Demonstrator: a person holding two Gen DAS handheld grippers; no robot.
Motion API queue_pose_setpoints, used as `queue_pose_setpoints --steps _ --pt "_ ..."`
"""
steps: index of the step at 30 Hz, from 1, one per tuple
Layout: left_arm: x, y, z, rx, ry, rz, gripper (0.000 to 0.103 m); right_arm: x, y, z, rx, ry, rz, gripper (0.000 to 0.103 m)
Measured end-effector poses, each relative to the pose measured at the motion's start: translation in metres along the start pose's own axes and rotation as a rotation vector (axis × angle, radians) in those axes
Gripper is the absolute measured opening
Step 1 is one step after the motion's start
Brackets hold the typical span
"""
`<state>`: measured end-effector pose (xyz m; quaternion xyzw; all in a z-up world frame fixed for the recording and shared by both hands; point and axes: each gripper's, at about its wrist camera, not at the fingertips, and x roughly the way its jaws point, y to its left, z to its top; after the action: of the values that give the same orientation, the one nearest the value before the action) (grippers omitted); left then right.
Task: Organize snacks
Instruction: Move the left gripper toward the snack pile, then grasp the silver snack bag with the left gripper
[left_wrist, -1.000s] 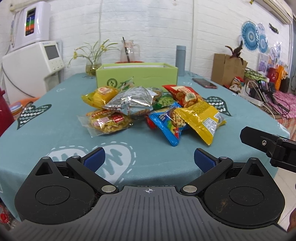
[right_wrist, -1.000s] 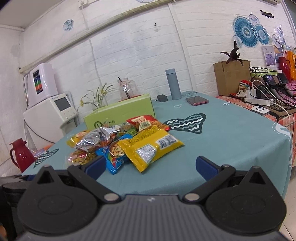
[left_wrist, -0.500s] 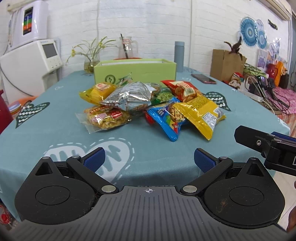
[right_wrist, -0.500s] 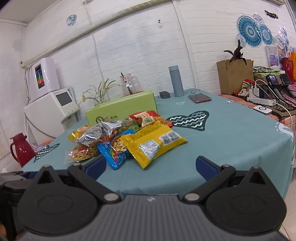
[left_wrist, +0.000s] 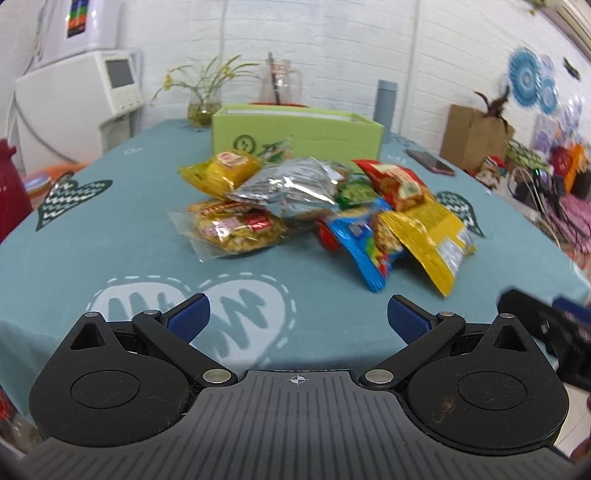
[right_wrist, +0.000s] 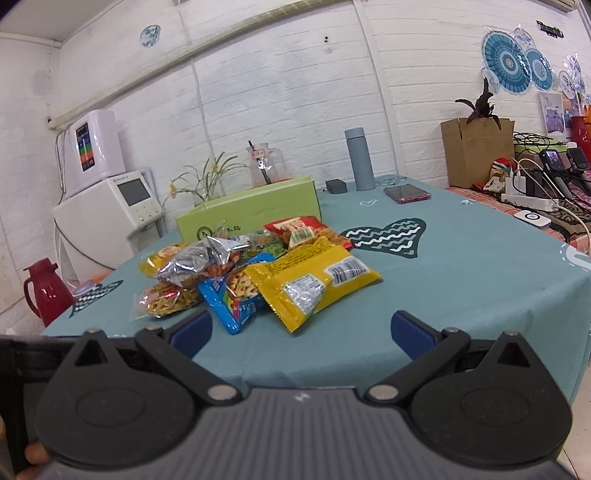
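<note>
Several snack packets lie heaped mid-table: a silver bag (left_wrist: 291, 188) on top, a yellow bag (left_wrist: 432, 240), a blue packet (left_wrist: 360, 251), a red packet (left_wrist: 397, 182), a clear pack of snacks (left_wrist: 236, 230) and a small yellow packet (left_wrist: 221, 171). Behind the heap stands an open green box (left_wrist: 295, 134). My left gripper (left_wrist: 298, 319) is open near the table's front edge, short of the pile, nothing between its fingers. My right gripper (right_wrist: 301, 330) is open too, just before the yellow bag (right_wrist: 314, 278) and blue packet (right_wrist: 231, 302); the green box (right_wrist: 251, 208) lies beyond.
The teal tablecloth (left_wrist: 110, 240) covers a round table. A phone (right_wrist: 406, 192), grey flask (right_wrist: 359, 158), glass jug (right_wrist: 264, 164) and plant vase (left_wrist: 201, 107) stand at the back. A red kettle (right_wrist: 44, 293) sits left, a cardboard box (right_wrist: 476, 151) and cables right.
Both grippers have moved forward toward the snack pile, which looms larger in each view. The left view has tilted downward slightly. The snacks have not moved.
</note>
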<state>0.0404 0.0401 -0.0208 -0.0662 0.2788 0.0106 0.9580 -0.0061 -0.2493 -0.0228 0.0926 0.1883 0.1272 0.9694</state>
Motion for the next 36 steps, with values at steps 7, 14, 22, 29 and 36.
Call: queue_pose_setpoints --steps 7,14,22,29,36 --pt "0.039 0.033 0.021 -0.135 0.101 -0.043 0.092 0.052 -0.008 0.002 -0.068 0.081 -0.079 0.103" --pt "0.052 0.050 0.042 -0.160 0.112 -0.017 0.092 0.084 -0.026 0.002 -0.127 0.108 -0.094 0.103" --pt "0.057 0.071 0.090 -0.151 0.094 -0.100 0.092 0.075 -0.033 0.014 -0.128 0.137 -0.004 0.103" --pt "0.089 0.054 0.138 0.100 0.088 -0.302 0.087 0.102 0.042 0.063 -0.271 0.099 0.367 0.102" --pt "0.138 0.064 0.147 0.101 0.245 -0.408 0.071 0.170 0.088 0.065 -0.352 0.210 0.437 0.102"
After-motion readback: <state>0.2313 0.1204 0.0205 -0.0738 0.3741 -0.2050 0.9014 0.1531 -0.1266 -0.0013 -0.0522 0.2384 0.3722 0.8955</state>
